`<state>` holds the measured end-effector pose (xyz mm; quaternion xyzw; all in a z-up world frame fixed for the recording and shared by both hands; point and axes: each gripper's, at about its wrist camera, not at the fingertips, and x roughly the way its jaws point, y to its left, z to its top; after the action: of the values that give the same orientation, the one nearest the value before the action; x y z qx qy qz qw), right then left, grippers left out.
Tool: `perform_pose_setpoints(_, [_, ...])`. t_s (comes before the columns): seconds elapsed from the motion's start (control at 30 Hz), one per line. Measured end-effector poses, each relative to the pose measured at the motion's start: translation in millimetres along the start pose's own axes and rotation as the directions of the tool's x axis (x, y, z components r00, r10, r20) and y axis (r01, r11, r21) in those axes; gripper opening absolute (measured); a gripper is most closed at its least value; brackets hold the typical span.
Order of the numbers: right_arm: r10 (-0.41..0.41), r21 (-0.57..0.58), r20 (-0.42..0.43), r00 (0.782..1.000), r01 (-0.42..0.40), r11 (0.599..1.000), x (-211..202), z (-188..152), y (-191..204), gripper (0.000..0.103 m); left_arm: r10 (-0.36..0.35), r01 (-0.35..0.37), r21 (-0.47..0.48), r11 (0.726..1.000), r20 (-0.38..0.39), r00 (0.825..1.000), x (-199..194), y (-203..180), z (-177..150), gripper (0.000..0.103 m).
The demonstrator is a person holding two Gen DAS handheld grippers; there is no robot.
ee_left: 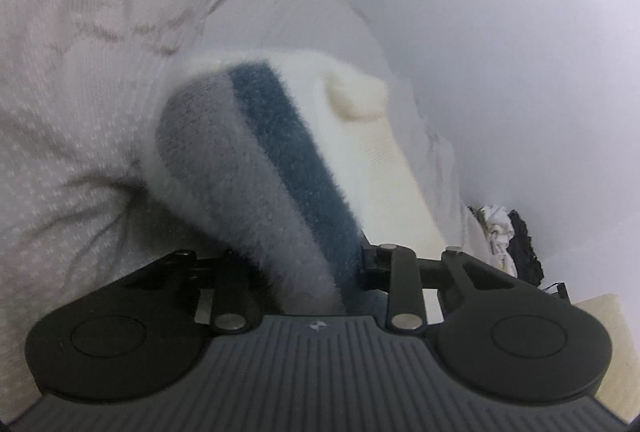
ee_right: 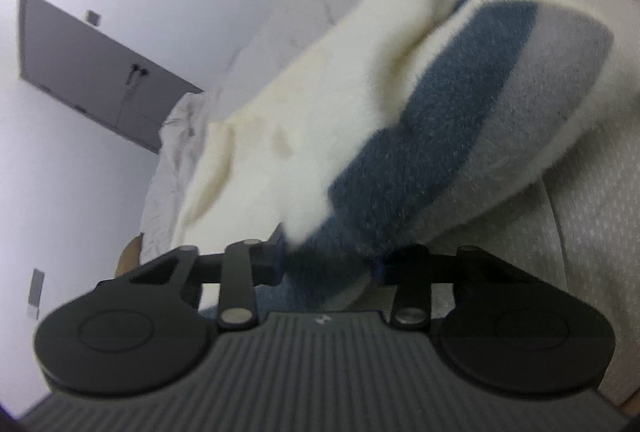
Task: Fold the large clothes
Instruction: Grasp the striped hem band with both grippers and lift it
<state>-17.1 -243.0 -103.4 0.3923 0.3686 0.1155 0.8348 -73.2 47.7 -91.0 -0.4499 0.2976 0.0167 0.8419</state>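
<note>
Nearest each camera is the ribbed grey gripper body with its two black discs; just past it, the fuzzy sweater fills the gap between the fingers. The left gripper (ee_left: 304, 272) is clamped on a bunched fold of the sweater (ee_left: 272, 167), grey and blue bands running up and away from the jaws with the cream part to the right. The right gripper (ee_right: 332, 260) is likewise clamped on the sweater (ee_right: 400, 135), blue and grey stripes leading far and right, cream pile to the left. Between the two grips the garment hangs as a raised hump, its far part resting on the bed.

The step in hand looks like lifting one edge to carry it over for a fold. To do it well, both grips should rise together and stay level so the edge stays straight. Keeping the hands apart enough to hold the fabric taut between them would stop the thick knit from sagging in the middle. The pile is soft and bulky, so a pinch on too little cloth may slip; a slow carry seems wise.

The surface is a bed with a pale patterned cover (ee_left: 68, 135), rumpled in broad creases. Plain white walls (ee_left: 500, 51) stand close by. In the left view a small heap of white and dark cloth (ee_left: 508, 240) lies near the wall; in the right view a grey door (ee_right: 92, 71) stands at the far left.
</note>
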Motion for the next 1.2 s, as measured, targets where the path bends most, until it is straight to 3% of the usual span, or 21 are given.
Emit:
perform_pose_setpoints(0.13, [0.071, -0.049, 0.040, 0.997, -0.069, 0.996, -25, 2, 7, 0.038, -0.062, 0.061, 0.049, 0.997, 0.022, 0.998, -31, -14, -2, 0.036])
perform_pose_setpoints(0.33, [0.111, -0.091, 0.064, 0.992, -0.105, 0.990, -66, 8, 22, 0.038, -0.127, 0.121, 0.108, 0.987, 0.046, 0.991, -80, -40, -10, 0.038])
perform_pose_setpoints(0.47, [0.102, -0.103, 0.050, 0.994, -0.097, 0.990, -96, 3, 25, 0.038, -0.136, 0.129, 0.155, 0.979, 0.033, 0.990, -111, -53, -25, 0.042])
perform_pose_setpoints(0.57, [0.096, -0.082, 0.012, 0.995, -0.094, 0.992, -103, -2, 16, 0.038, -0.115, 0.113, 0.134, 0.985, 0.003, 0.993, -122, -45, -39, 0.044])
perform_pose_setpoints(0.7, [0.080, -0.027, -0.037, 0.996, -0.081, 0.996, -105, -12, -8, 0.040, -0.094, 0.095, 0.146, 0.985, -0.017, 0.995, -125, -38, -54, 0.045])
perform_pose_setpoints(0.87, [0.099, -0.001, -0.056, 0.993, -0.099, 0.995, -107, -5, -12, 0.041, -0.115, 0.113, 0.164, 0.980, 0.004, 0.993, -122, -47, -40, 0.047])
perform_pose_setpoints(1.03, [0.098, -0.031, -0.073, 0.993, -0.100, 0.995, -97, 22, 11, 0.050, -0.133, 0.129, 0.146, 0.981, 0.014, 0.991, -98, -68, -11, 0.052])
perform_pose_setpoints(1.2, [0.091, -0.020, -0.089, 0.992, -0.093, 0.995, -71, 49, 27, 0.066, -0.147, 0.147, 0.154, 0.977, -0.009, 0.989, -60, -89, 23, 0.057])
